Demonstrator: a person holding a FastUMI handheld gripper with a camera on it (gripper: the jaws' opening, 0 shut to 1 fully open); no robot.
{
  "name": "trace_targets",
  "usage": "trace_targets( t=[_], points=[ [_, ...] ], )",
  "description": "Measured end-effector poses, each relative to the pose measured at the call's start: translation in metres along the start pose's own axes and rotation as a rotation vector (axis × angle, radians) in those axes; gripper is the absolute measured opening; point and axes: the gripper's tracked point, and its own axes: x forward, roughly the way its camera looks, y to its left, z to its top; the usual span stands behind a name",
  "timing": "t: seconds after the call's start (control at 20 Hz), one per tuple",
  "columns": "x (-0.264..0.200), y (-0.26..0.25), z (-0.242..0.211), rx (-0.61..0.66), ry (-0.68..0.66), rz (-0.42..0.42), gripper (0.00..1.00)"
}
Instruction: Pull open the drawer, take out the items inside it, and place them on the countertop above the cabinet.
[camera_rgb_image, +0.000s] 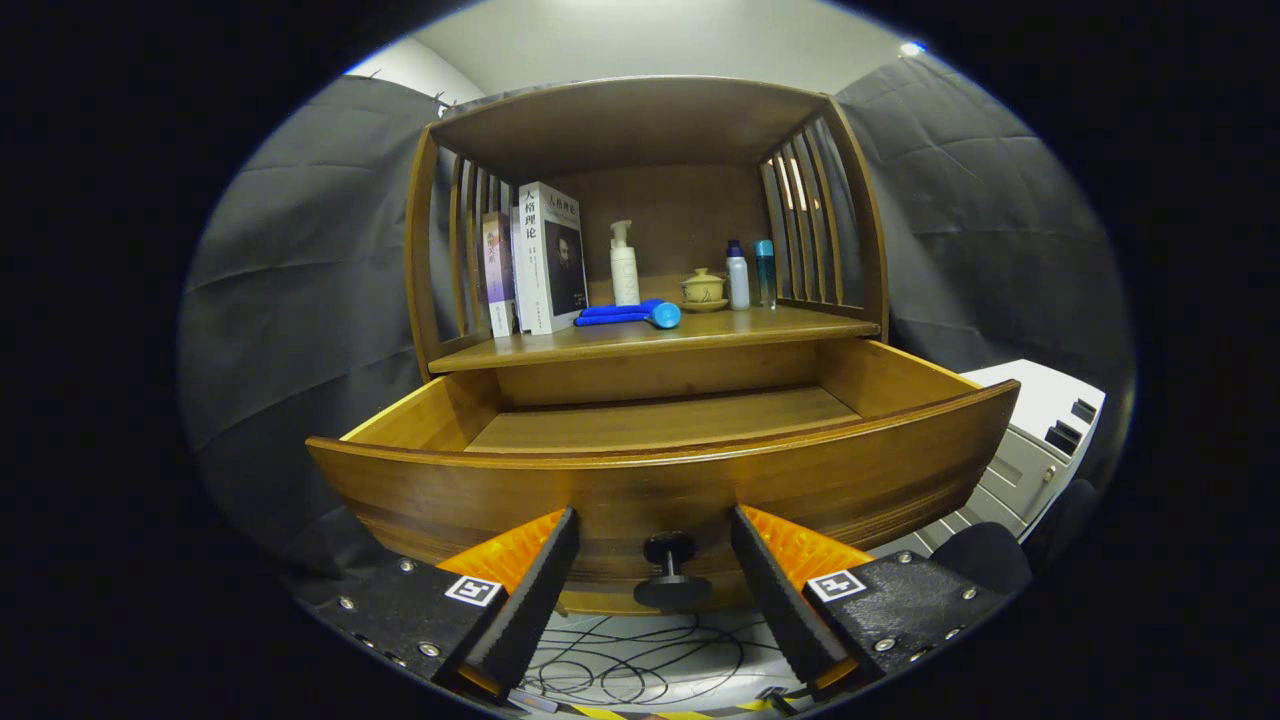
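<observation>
The wooden cabinet's drawer (850, 480) stands pulled far out towards me. Its curved front panel hides the near part of the inside, and the far strip of the drawer floor (660, 420) lies bare. The black knob (670, 568) on the drawer front sits between my two fingers with a gap on each side. My gripper (655, 515) is open and touches nothing. On the countertop (700, 335) above the drawer lies a folded blue cloth (615, 313) with a light blue cylinder (664, 315) at its right end.
On the countertop stand books (545, 260) at the left, a white pump bottle (624, 268), a yellow lidded cup (703, 288) and two small bottles (750, 275). A white machine (1040, 420) sits right of the drawer. Loose cables (630, 665) lie on the floor below.
</observation>
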Motion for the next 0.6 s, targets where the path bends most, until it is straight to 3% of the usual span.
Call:
trace_targets(
  t=[0.6],
  points=[
    [0.028, -0.001, 0.011, -0.006, -0.011, 0.011, 0.95]
  ],
)
